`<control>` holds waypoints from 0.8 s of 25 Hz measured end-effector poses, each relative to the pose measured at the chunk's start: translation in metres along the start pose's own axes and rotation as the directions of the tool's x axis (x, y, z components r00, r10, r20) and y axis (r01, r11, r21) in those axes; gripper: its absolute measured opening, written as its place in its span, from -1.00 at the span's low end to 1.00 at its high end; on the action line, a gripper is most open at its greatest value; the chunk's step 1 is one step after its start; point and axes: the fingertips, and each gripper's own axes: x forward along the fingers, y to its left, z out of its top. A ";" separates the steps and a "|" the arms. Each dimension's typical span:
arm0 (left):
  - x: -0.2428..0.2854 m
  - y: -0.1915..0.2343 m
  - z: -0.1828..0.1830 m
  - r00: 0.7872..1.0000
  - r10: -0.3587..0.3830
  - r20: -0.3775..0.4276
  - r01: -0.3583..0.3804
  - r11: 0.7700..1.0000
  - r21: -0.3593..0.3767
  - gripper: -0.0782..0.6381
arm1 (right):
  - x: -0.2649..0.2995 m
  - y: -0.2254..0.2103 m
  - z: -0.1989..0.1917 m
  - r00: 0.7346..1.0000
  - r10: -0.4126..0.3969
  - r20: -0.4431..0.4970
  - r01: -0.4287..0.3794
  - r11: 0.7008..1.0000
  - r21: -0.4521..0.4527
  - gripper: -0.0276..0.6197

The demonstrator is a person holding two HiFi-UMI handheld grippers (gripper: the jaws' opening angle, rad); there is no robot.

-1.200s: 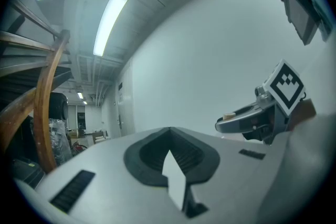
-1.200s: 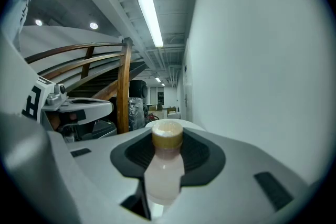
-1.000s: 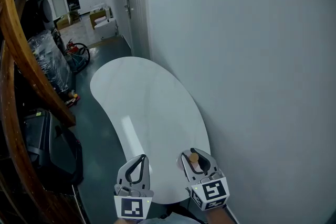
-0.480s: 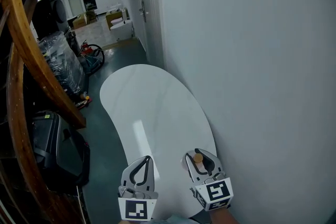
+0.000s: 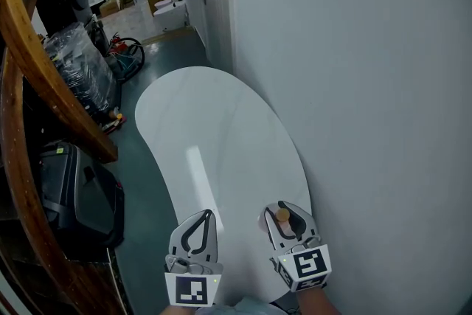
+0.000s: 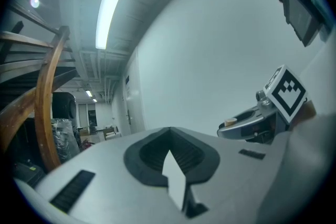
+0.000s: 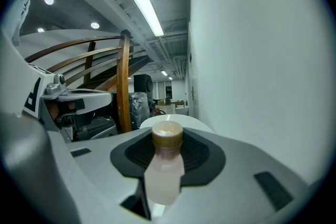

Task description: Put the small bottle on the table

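Note:
A small pale bottle (image 7: 165, 170) with a tan cap (image 5: 282, 215) stands upright between the jaws of my right gripper (image 5: 285, 208), which is shut on it. It hangs over the near end of the white oval table (image 5: 214, 129), close to the white wall. My left gripper (image 5: 203, 216) is beside it to the left, also over the table's near end; its jaws are together with nothing in them. In the left gripper view the right gripper (image 6: 247, 124) shows at the right with the cap poking up.
A white wall (image 5: 369, 85) runs along the table's right side. Curved wooden rails (image 5: 44, 85) and a black case (image 5: 77, 195) stand left of the table on the dark floor. Wrapped goods (image 5: 77, 66) and a doorway lie further back.
The head view has moved forward: the table now reaches further under both grippers. The grippers keep their places side by side and the bottle stays in the right one.

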 end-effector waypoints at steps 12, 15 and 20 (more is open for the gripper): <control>0.011 -0.005 -0.053 0.986 0.016 -0.166 -0.079 0.921 -0.382 -0.78 | 0.011 -0.011 -0.041 0.991 -0.047 -0.122 0.051 0.998 0.027 -0.55; 0.016 -0.008 -0.058 0.983 -0.044 -0.176 -0.006 0.961 -0.276 -0.78 | 0.012 -0.014 -0.054 0.987 -0.056 -0.148 0.063 0.997 0.042 -0.55; 0.018 -0.015 -0.076 0.973 -0.045 -0.227 -0.048 0.920 -0.388 -0.78 | 0.016 -0.016 -0.074 0.981 -0.060 -0.185 0.071 0.996 0.050 -0.55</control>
